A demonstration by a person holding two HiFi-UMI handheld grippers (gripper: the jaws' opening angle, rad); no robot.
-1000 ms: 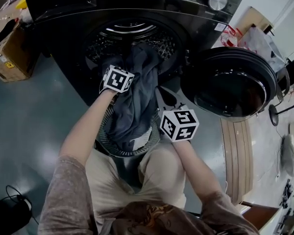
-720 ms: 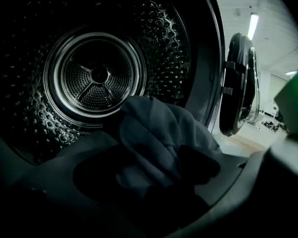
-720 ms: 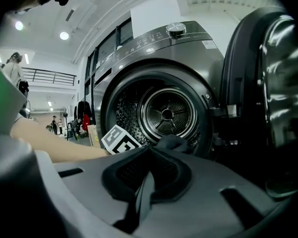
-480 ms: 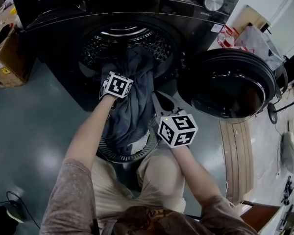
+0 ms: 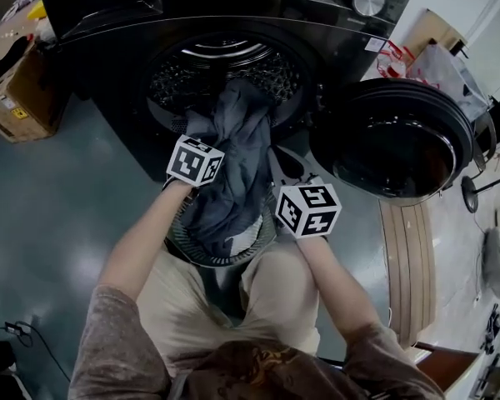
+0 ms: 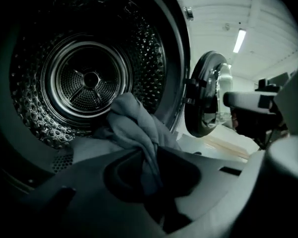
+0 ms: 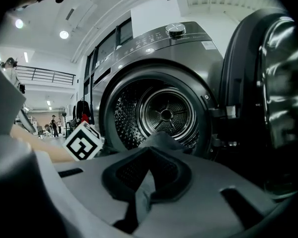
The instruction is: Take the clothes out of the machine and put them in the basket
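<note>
Washer [image 5: 108,32] stands with its round door [image 5: 400,144] swung open to the right. 1 long grey garment [image 5: 233,140] hangs out of the drum. Its length runs from the drum mouth down into the ribbed basket [image 5: 180,244] between the person's knees, upper end inside the drum. The left gripper [image 6: 150,170] has just been closing its 2 jaws and pinches a fold of the cloth. The right gripper [image 7: 140,195] is clamped on the cloth too.

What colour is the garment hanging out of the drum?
Plain dark blue-grey garment, clearest in the head view.
</note>
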